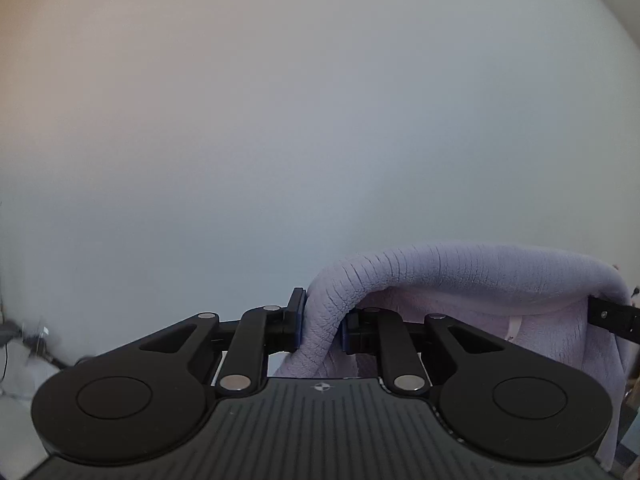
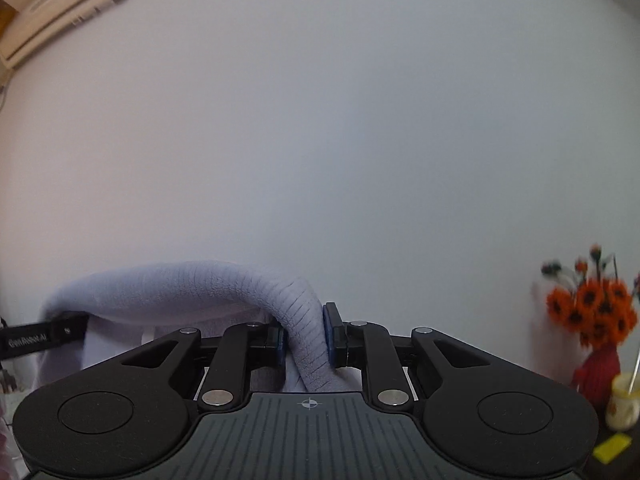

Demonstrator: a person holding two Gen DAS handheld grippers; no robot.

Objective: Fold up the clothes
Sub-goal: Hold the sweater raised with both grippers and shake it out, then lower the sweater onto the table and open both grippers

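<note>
A lilac ribbed knit garment (image 1: 460,276) hangs stretched between my two grippers, held up in front of a plain pale wall. My left gripper (image 1: 322,328) is shut on one bunched edge of the garment, which arches to the right. There the tip of the other gripper (image 1: 612,316) shows at the frame edge, under the cloth. In the right wrist view my right gripper (image 2: 306,338) is shut on the opposite edge of the garment (image 2: 192,284), which arches left toward the left gripper's finger (image 2: 44,336). The garment's lower part hangs down out of sight behind the gripper bodies.
A wall-mounted air conditioner (image 2: 60,4) is at the upper left of the right wrist view. Orange artificial flowers in a red vase (image 2: 596,320), a small cream jar (image 2: 624,404) and a yellow object (image 2: 618,446) stand at the lower right. Cables and clutter (image 1: 28,340) lie at the lower left of the left wrist view.
</note>
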